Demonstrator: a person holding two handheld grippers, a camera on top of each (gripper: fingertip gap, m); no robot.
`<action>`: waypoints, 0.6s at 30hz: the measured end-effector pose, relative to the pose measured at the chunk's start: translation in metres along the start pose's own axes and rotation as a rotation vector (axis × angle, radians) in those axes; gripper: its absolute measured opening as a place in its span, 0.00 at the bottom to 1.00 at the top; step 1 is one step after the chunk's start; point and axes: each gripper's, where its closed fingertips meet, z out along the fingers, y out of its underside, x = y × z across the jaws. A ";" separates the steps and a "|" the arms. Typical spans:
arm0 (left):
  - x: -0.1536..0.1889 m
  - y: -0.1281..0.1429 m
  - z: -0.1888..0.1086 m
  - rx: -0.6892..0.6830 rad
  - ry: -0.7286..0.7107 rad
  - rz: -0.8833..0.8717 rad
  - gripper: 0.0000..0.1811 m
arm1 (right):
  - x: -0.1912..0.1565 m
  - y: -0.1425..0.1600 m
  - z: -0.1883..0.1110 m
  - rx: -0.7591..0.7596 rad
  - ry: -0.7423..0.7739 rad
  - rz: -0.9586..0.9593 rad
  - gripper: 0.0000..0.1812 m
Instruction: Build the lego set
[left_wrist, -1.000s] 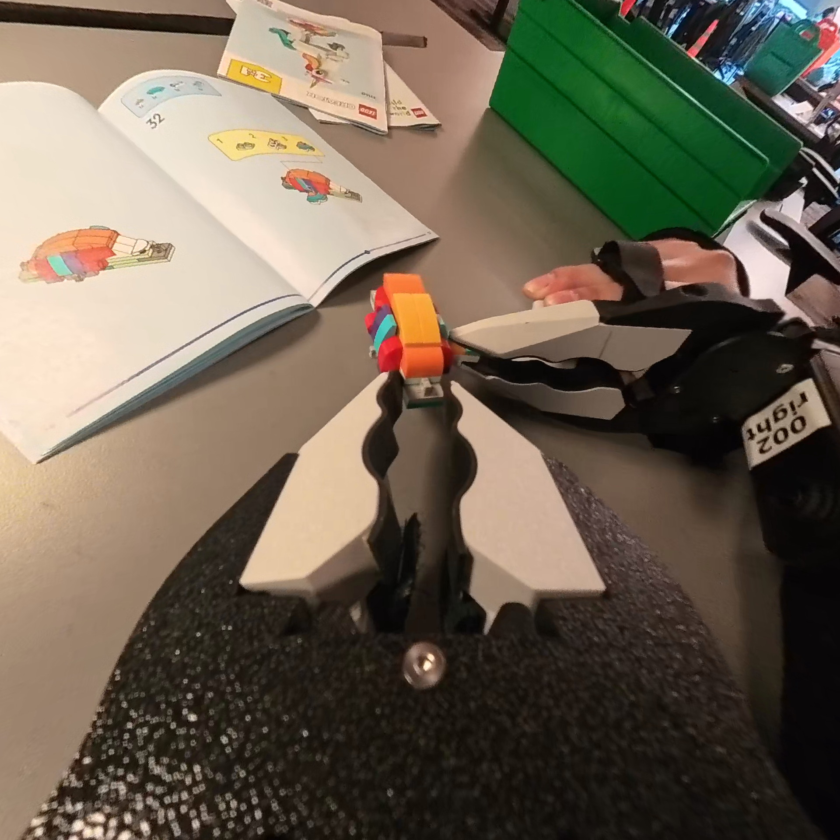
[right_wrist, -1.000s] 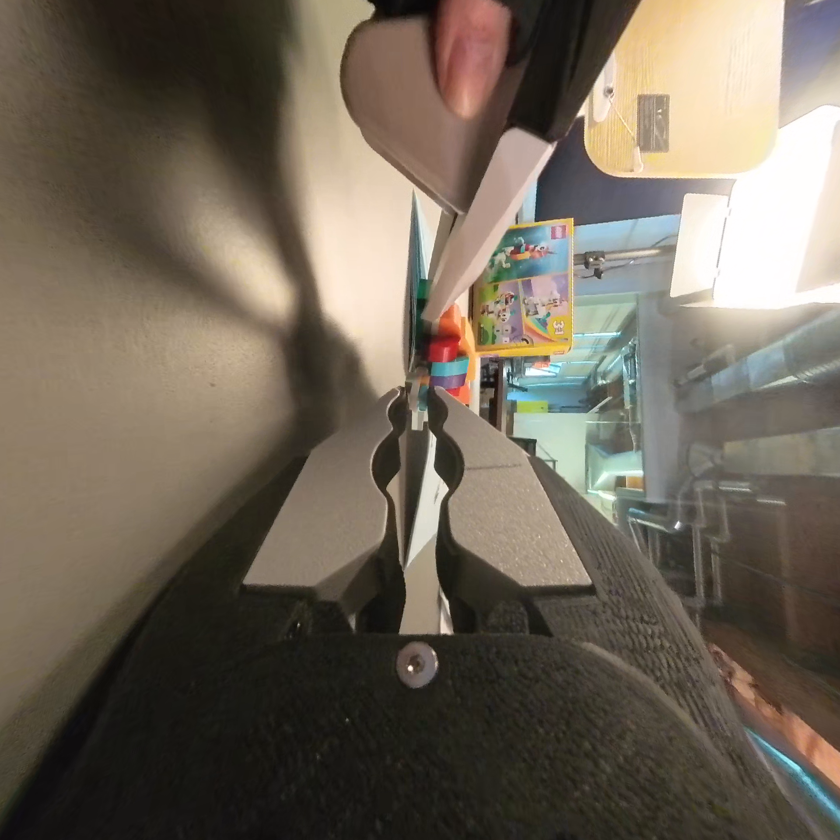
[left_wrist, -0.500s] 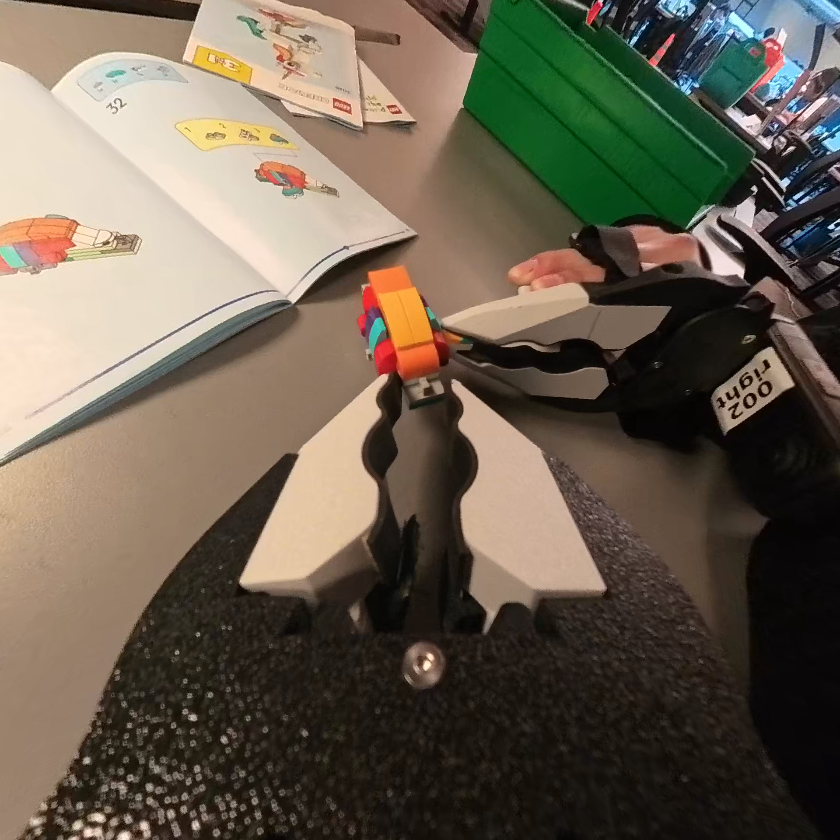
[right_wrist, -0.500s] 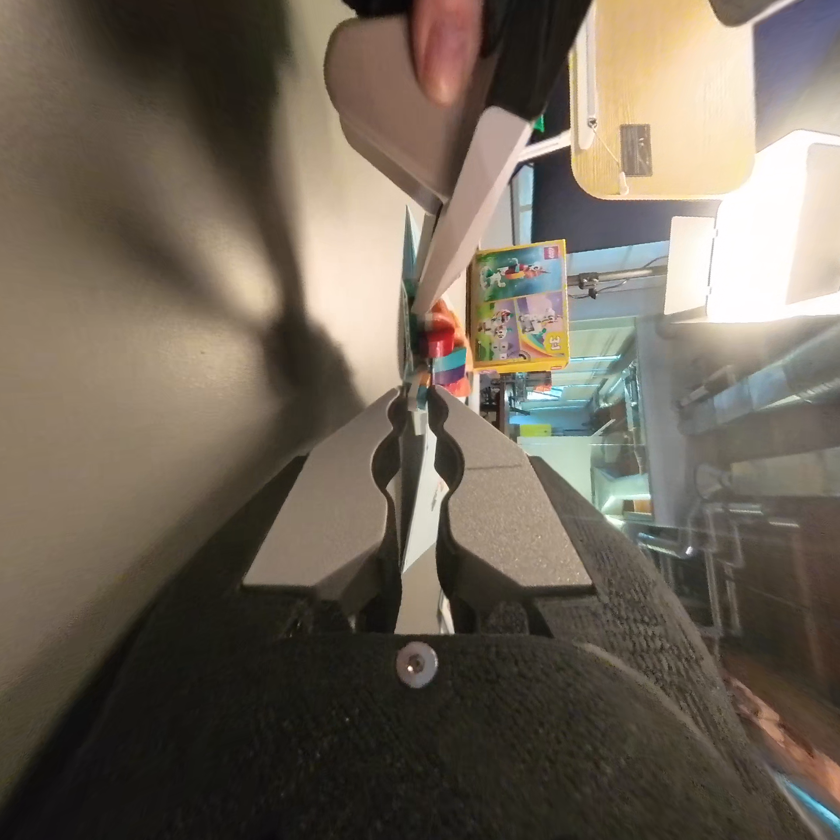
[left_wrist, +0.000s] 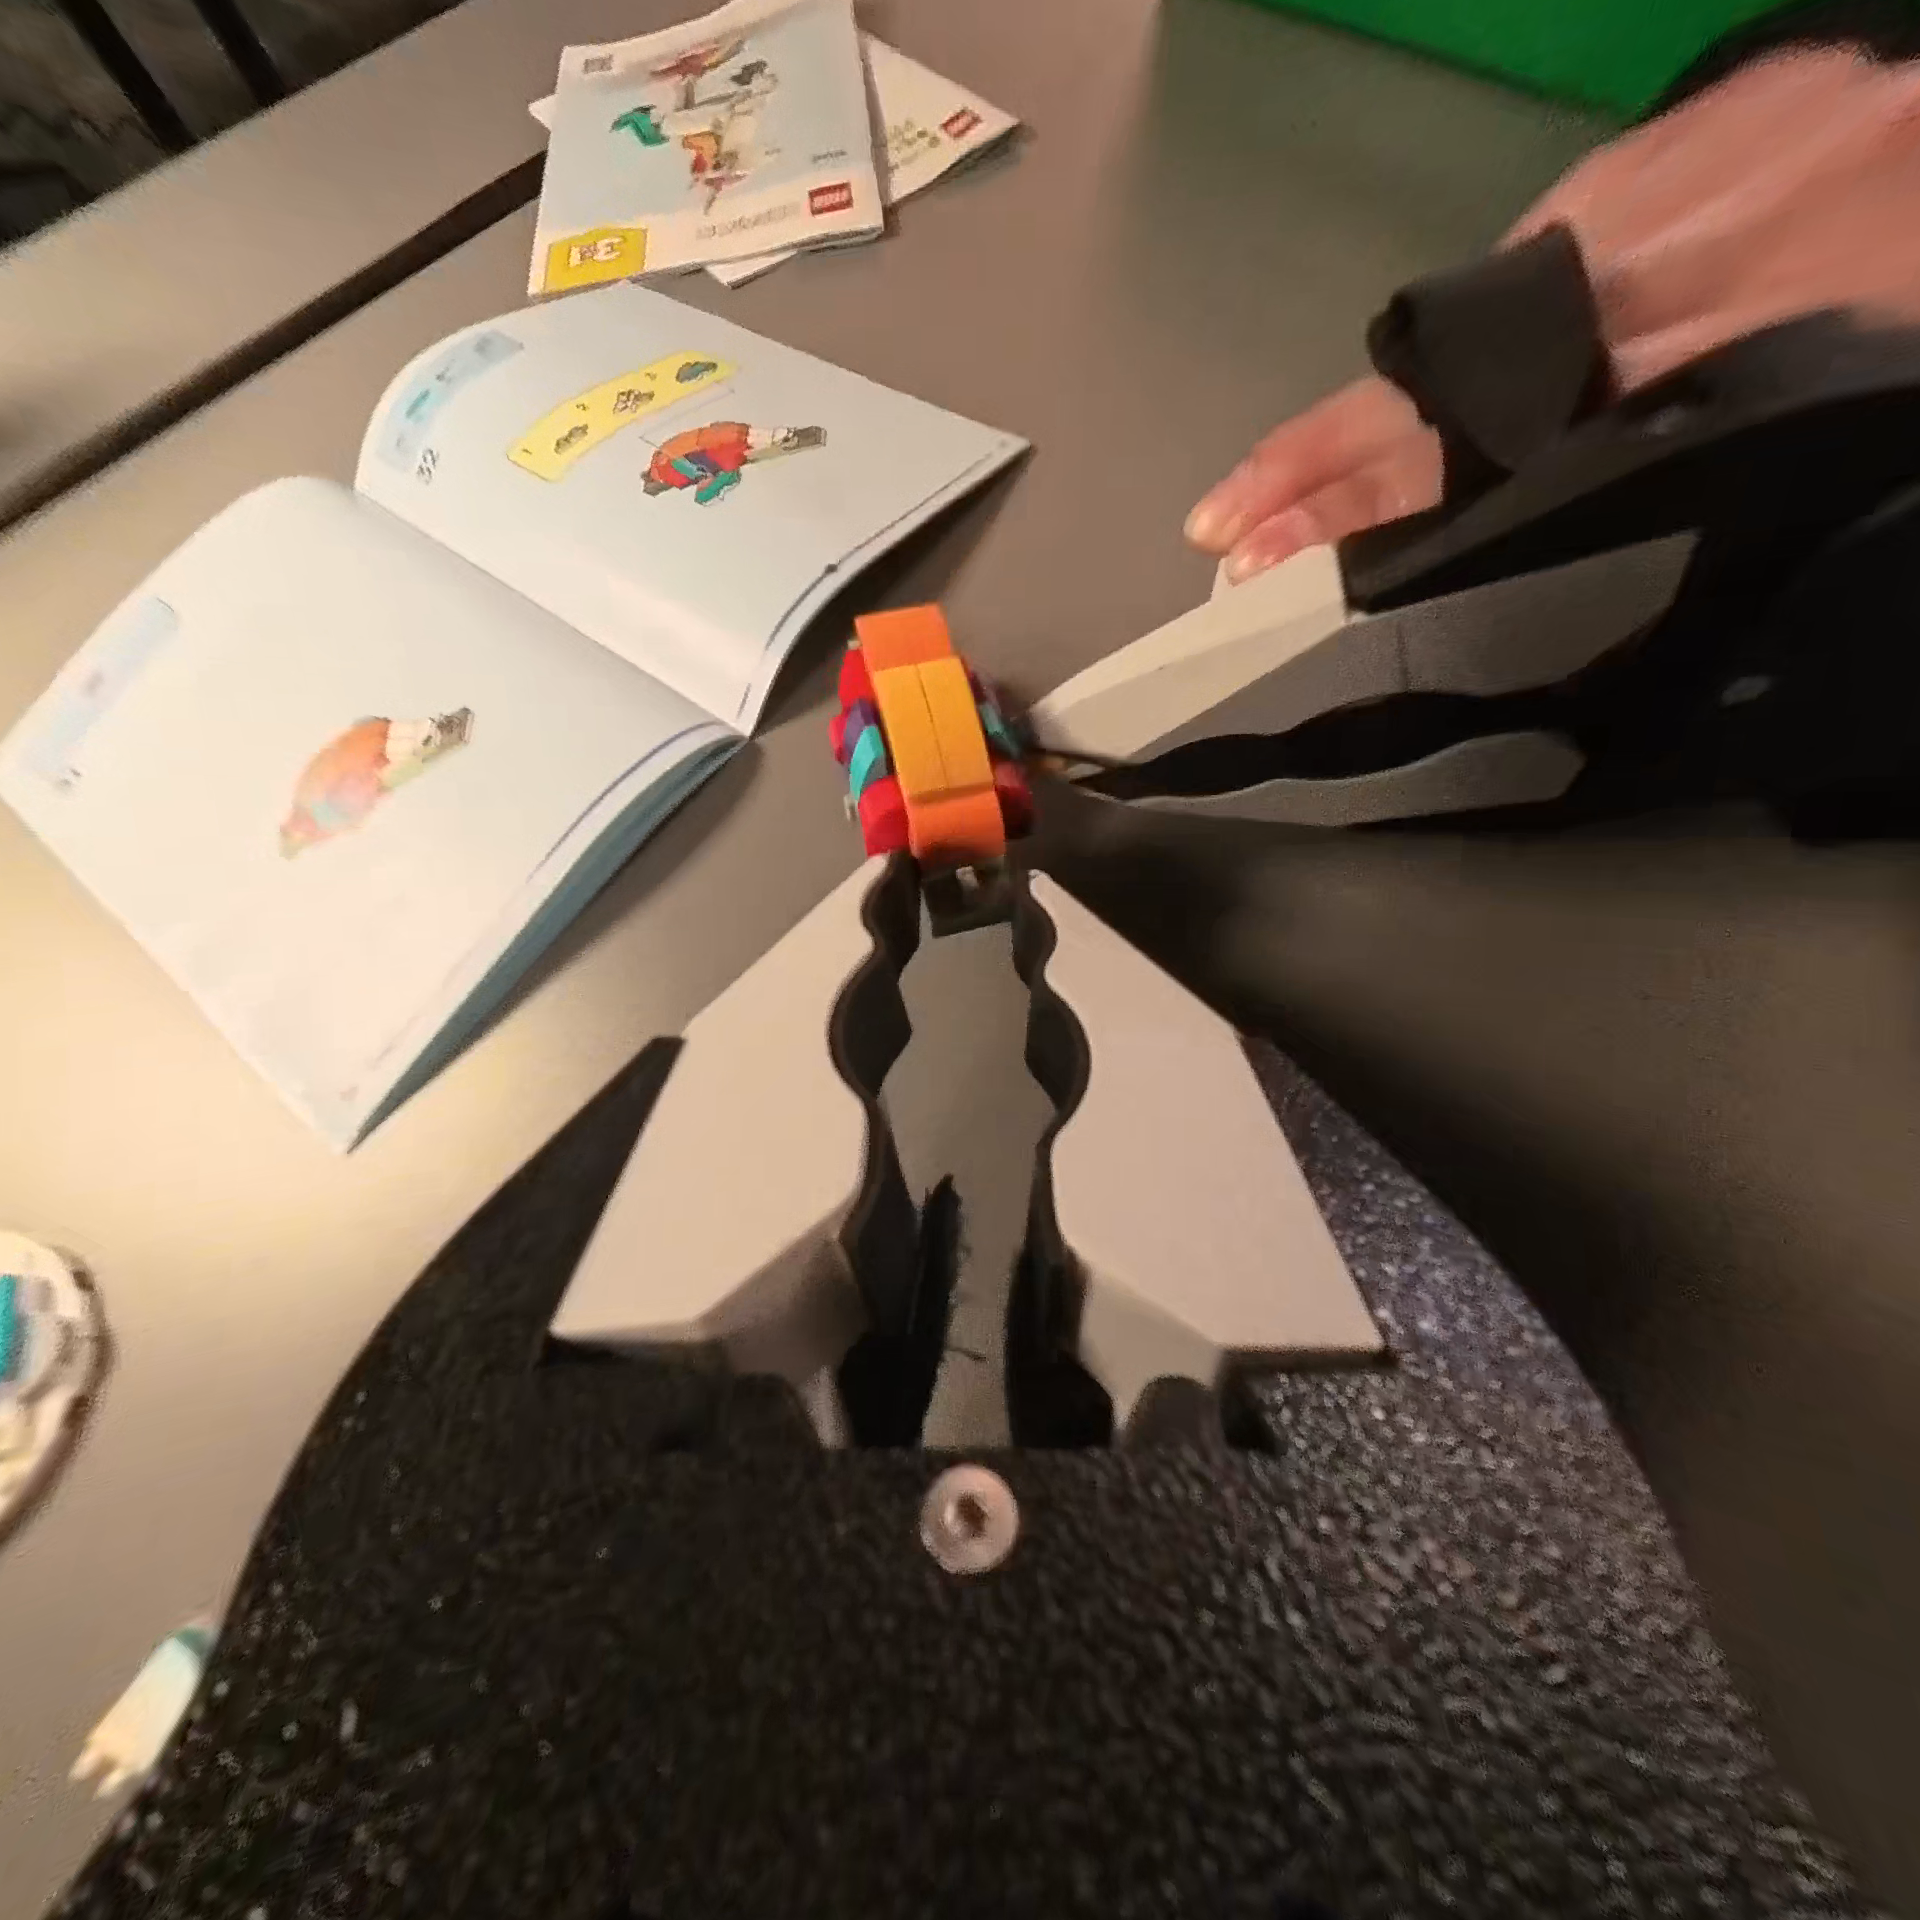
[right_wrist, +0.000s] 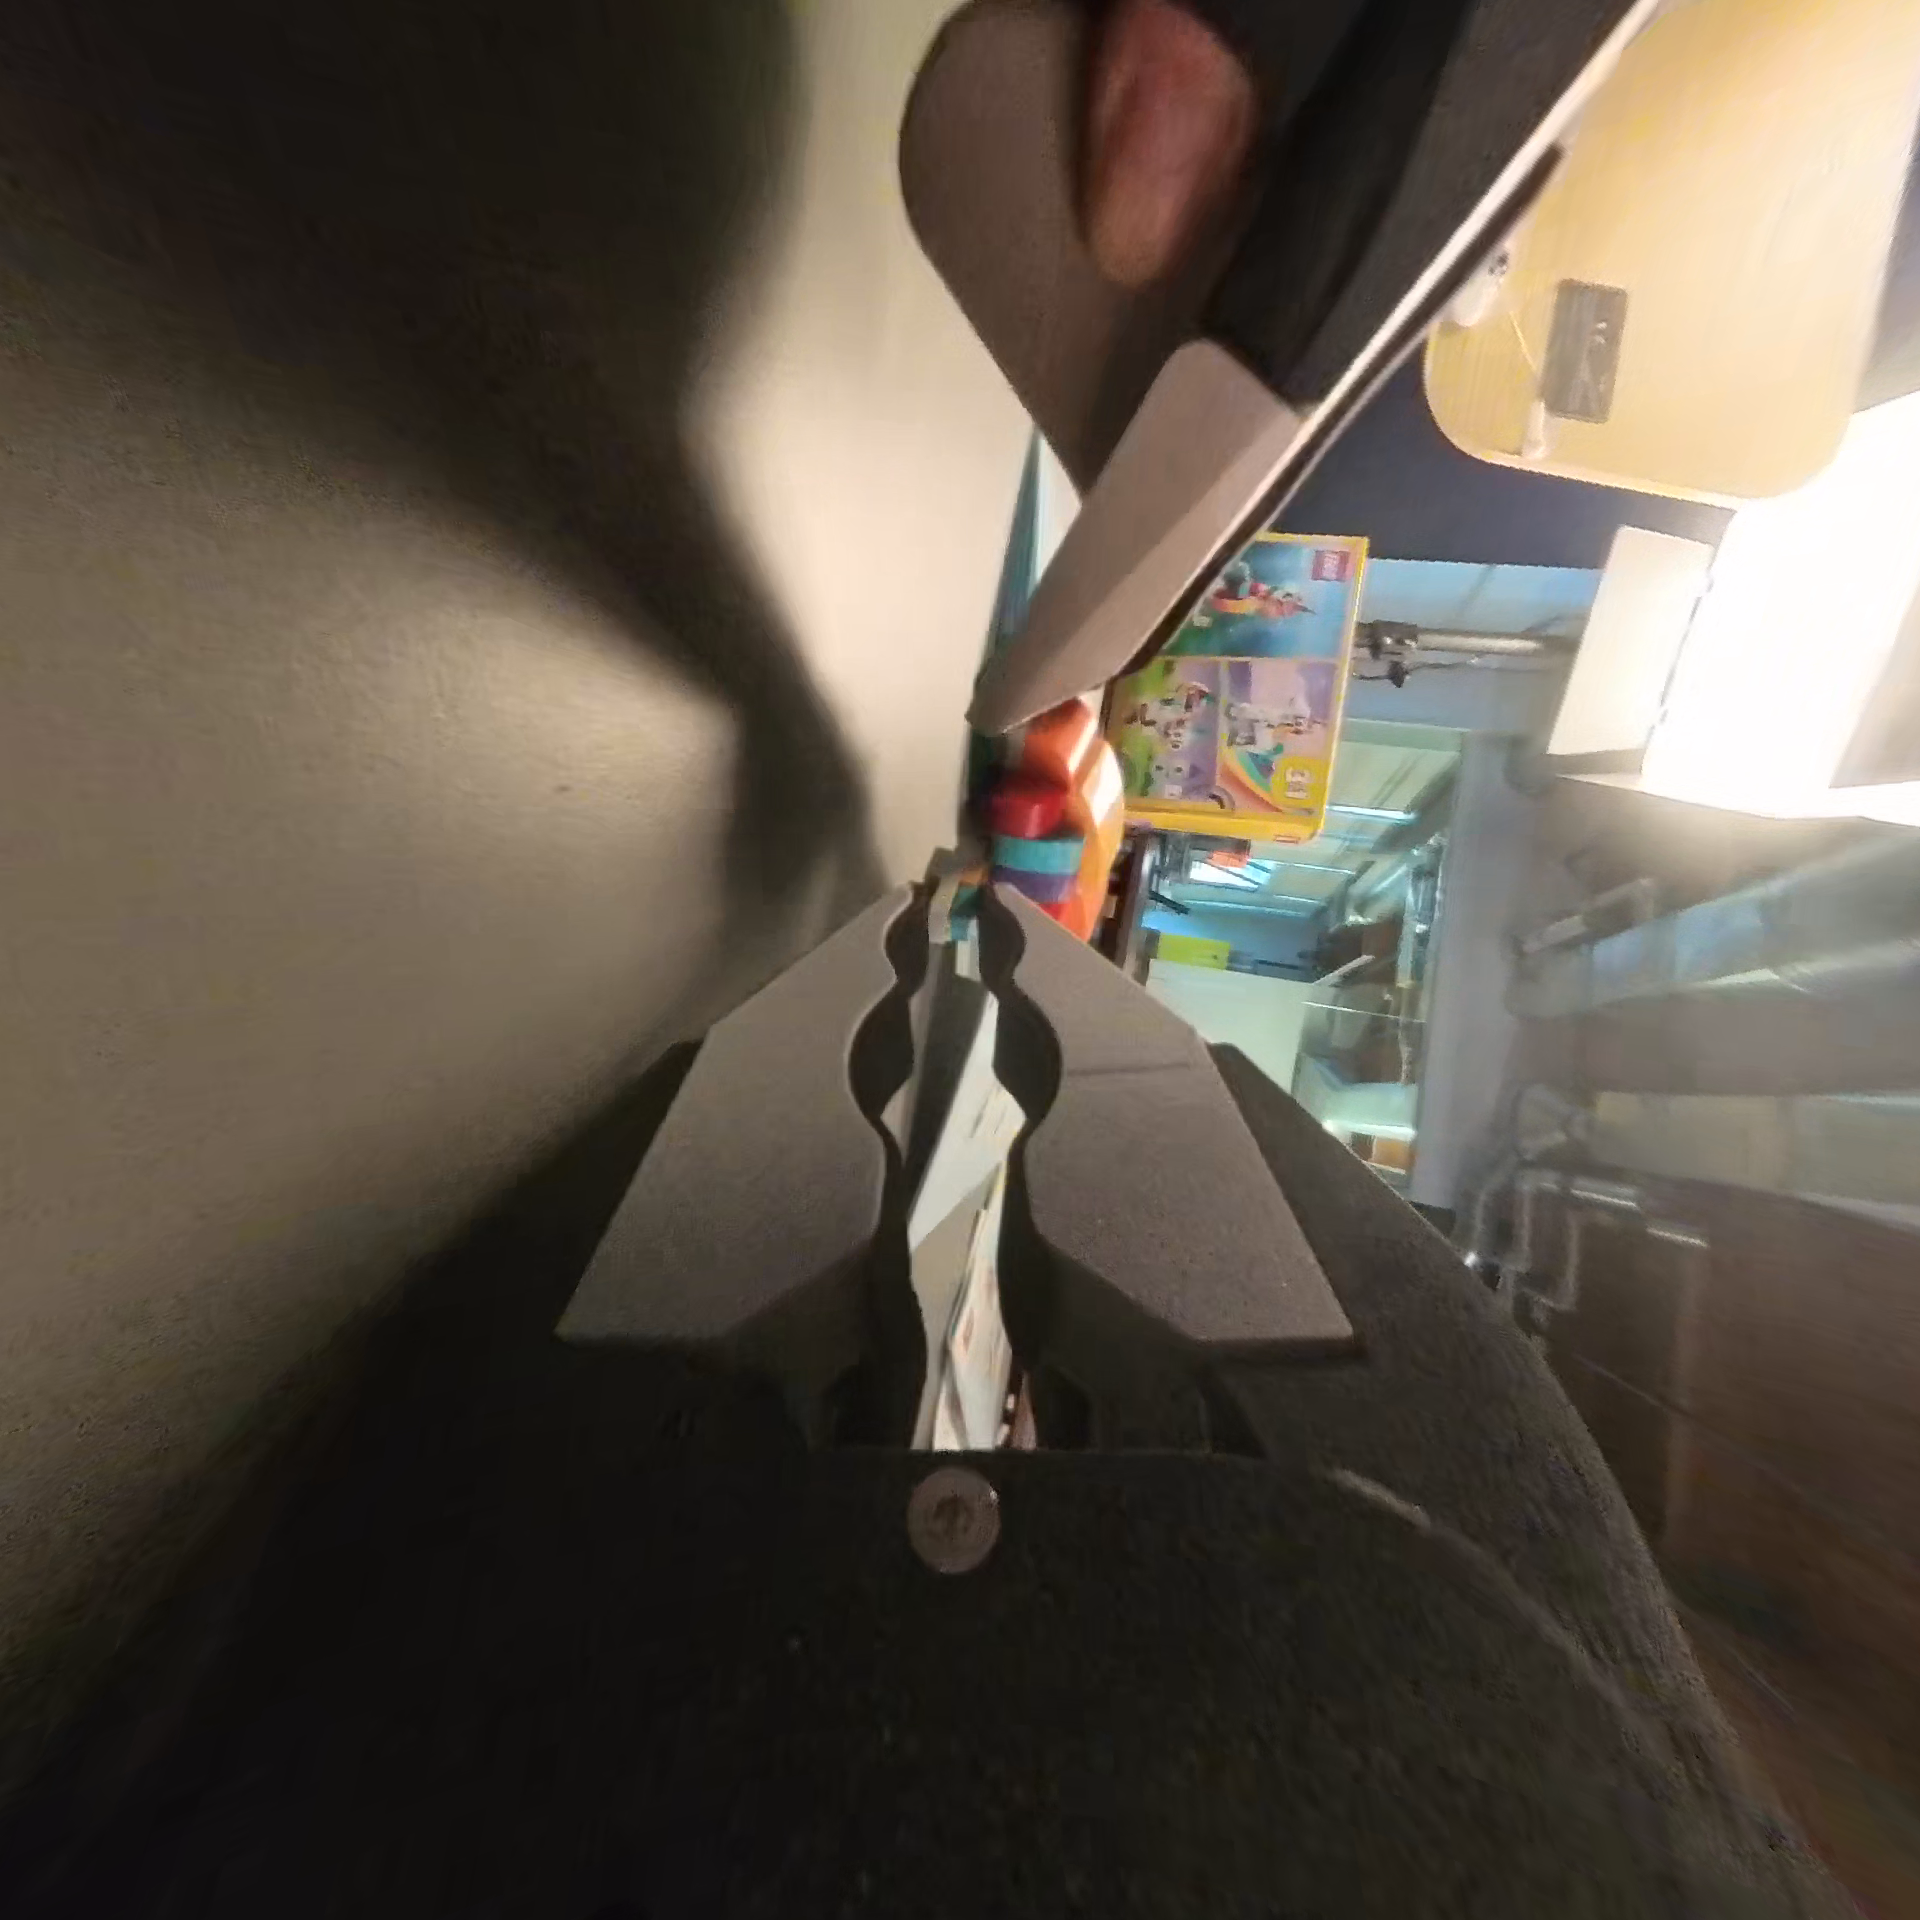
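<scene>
A small lego model, orange on top with red, teal and purple sides, is held above the grey table. My left gripper is shut on the grey plate at the model's near end. My right gripper comes in from the right and is shut on the model's right side, with a person's hand on it. In the right wrist view the right gripper pinches a thin white and teal edge of the model. A finger of the left gripper touches the model from above.
An open instruction booklet lies left of the model, with closed booklets behind it. White lego pieces lie at the left edge. A green bin stands at the back right. A yellow lego box stands beyond the model. Less than 4 cm separates the two grippers' tips.
Both grippers keep their hold on the model. The left wrist view has swung and risen, so the booklet now lies farther left and white pieces show at the left edge.
</scene>
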 end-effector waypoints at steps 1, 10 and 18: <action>0.000 0.000 0.000 -0.006 -0.019 0.029 0.09 | -0.001 0.001 0.000 -0.001 -0.004 -0.007 0.04; -0.002 -0.002 -0.001 0.050 0.106 -0.230 0.09 | 0.009 0.001 -0.001 -0.019 0.057 0.035 0.03; -0.003 -0.012 -0.008 0.129 0.204 -0.365 0.09 | 0.015 -0.002 -0.004 0.042 0.090 0.095 0.04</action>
